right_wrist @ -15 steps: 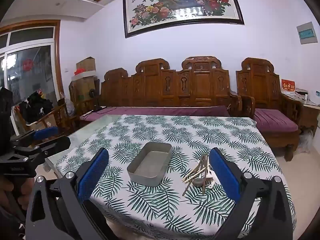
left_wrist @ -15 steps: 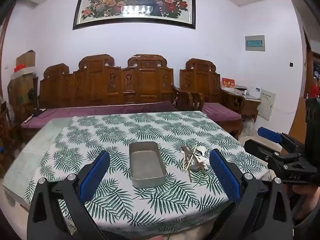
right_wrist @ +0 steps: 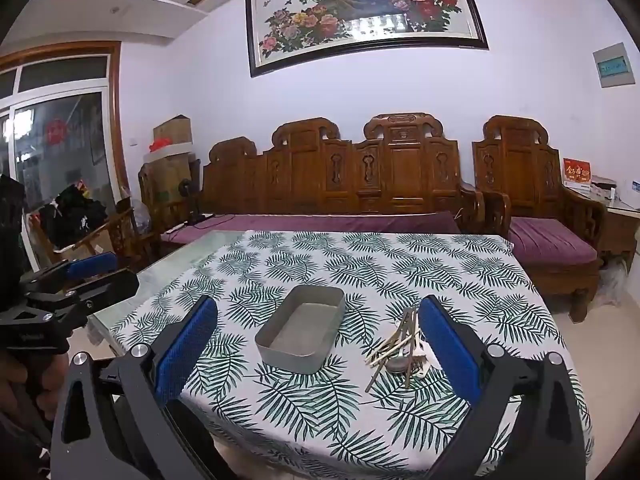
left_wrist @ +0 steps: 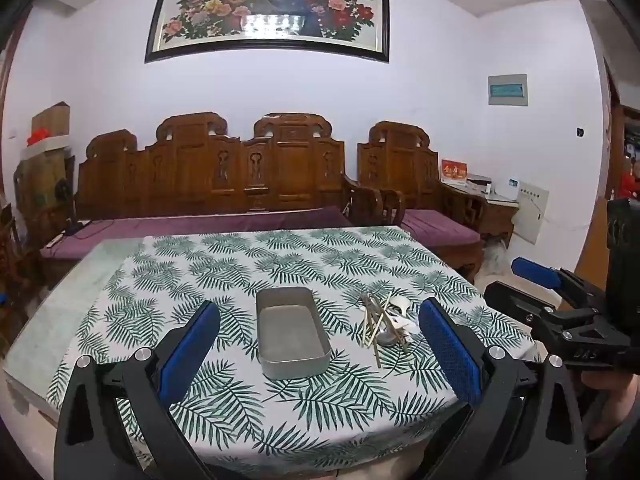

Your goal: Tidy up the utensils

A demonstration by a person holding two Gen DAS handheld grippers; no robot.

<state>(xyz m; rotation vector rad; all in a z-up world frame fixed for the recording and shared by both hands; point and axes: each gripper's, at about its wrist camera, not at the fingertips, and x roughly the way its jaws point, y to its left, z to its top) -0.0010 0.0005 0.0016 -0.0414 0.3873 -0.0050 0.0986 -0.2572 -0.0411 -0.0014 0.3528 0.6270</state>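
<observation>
A grey metal tray (left_wrist: 292, 330) (right_wrist: 301, 333) sits empty on the leaf-print tablecloth (left_wrist: 280, 264) (right_wrist: 360, 264). Right of it lies a pile of utensils (left_wrist: 382, 320) (right_wrist: 400, 350): wooden chopsticks, metal spoons and white spoons crossed over each other. My left gripper (left_wrist: 320, 344) is open and empty, held back from the table's near edge, facing the tray. My right gripper (right_wrist: 318, 344) is open and empty, also short of the near edge, with its right finger (right_wrist: 448, 344) just right of the pile. Each gripper shows at the side of the other's view.
A carved wooden sofa (left_wrist: 224, 184) with purple cushions stands behind the table, and an armchair (right_wrist: 536, 208) at the back right. The tablecloth leaves a bare glass strip (left_wrist: 52, 308) along the table's left side.
Both views have shifted only slightly; the grippers stay open and nothing on the table has moved.
</observation>
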